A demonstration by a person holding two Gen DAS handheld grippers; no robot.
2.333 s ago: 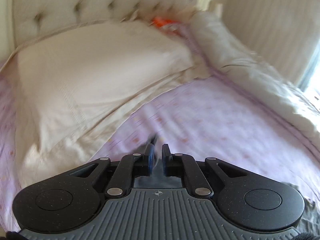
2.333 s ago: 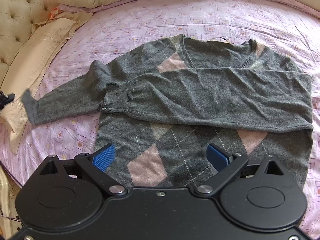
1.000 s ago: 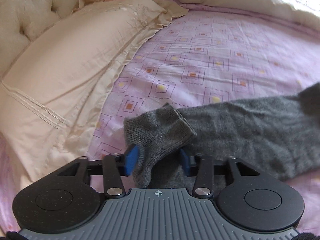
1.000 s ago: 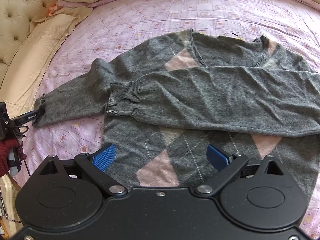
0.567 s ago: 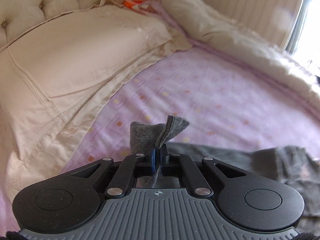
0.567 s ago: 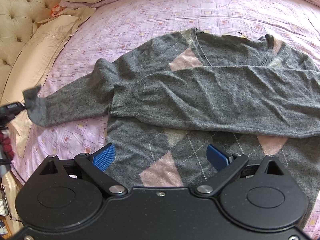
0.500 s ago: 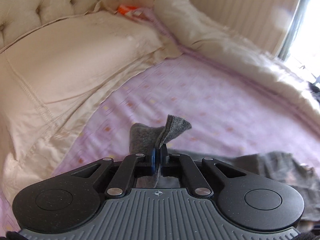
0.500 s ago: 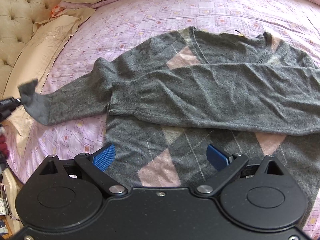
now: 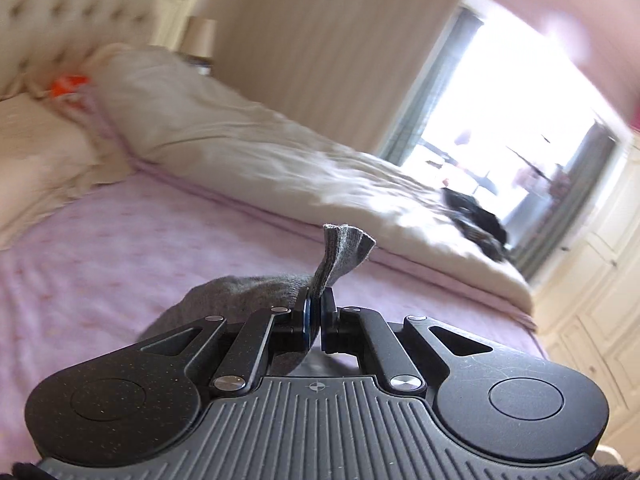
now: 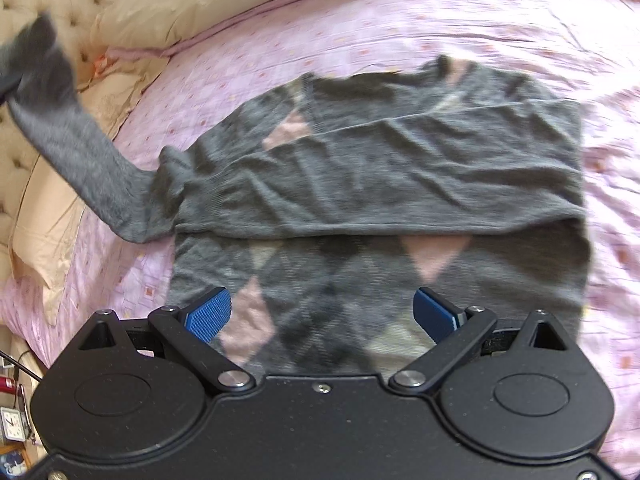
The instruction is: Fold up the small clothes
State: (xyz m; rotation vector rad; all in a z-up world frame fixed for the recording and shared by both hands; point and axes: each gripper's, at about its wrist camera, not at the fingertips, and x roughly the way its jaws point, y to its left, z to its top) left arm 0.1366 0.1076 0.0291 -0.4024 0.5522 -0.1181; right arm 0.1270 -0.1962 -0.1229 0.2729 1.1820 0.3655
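On the bed [image 10: 400,32], the left tool [image 9: 315,314] pinched the raised sleeve cuff [image 9: 345,250] of a soft, limp grey sweater [image 10: 400,168], likely light and best gripped by cuffs or hem; the right tool [image 10: 322,312] hovered with jaws spread above its hem

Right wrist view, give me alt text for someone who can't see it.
A grey argyle sweater lies on a pink patterned bedsheet, one sleeve folded across its chest, the other sleeve lifted up at far left. The open right hand-held gripper hovers over its hem.
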